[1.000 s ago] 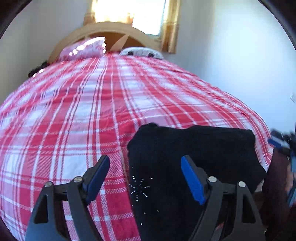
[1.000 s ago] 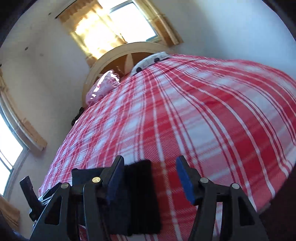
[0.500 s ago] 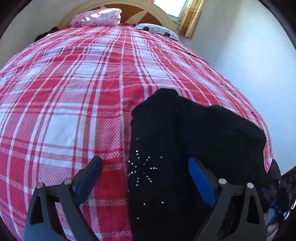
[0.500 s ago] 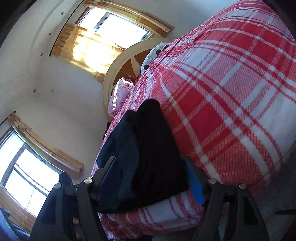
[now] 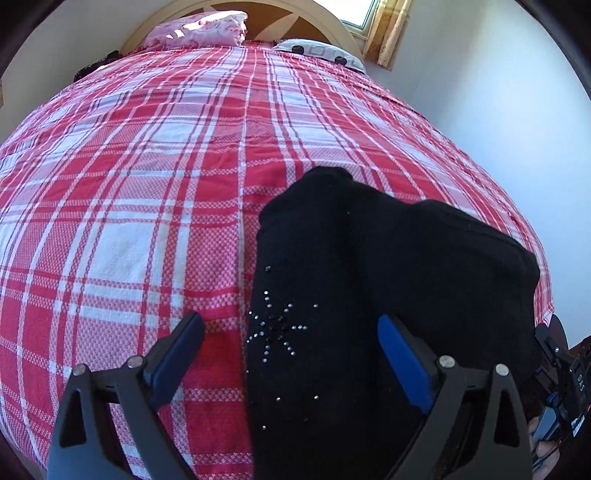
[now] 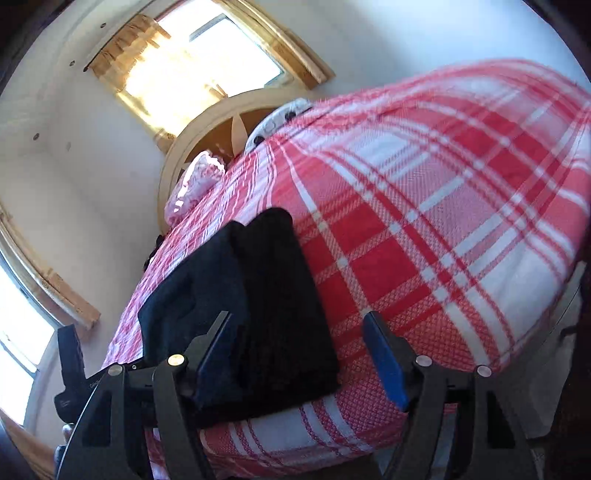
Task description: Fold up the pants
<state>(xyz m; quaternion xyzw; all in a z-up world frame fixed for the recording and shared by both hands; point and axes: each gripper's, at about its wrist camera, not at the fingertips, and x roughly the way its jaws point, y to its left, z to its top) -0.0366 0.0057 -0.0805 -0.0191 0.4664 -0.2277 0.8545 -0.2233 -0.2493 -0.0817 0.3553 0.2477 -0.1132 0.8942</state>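
Note:
The black pants lie folded in a thick stack near the foot edge of the red-and-white plaid bed. A rhinestone star shows on the top layer. My left gripper is open and empty, hovering over the left part of the stack. In the right wrist view the folded pants lie on the bed, and my right gripper is open and empty over their near right edge. The right gripper's body shows at the left wrist view's right edge.
A pink pillow and a patterned pillow lie at the wooden headboard. A white wall runs along the bed's right side. Bright windows are behind the headboard and at the left.
Both grippers have tilted down and pulled back toward the foot of the bed. The pants now fill more of both views. Both grippers stayed open.

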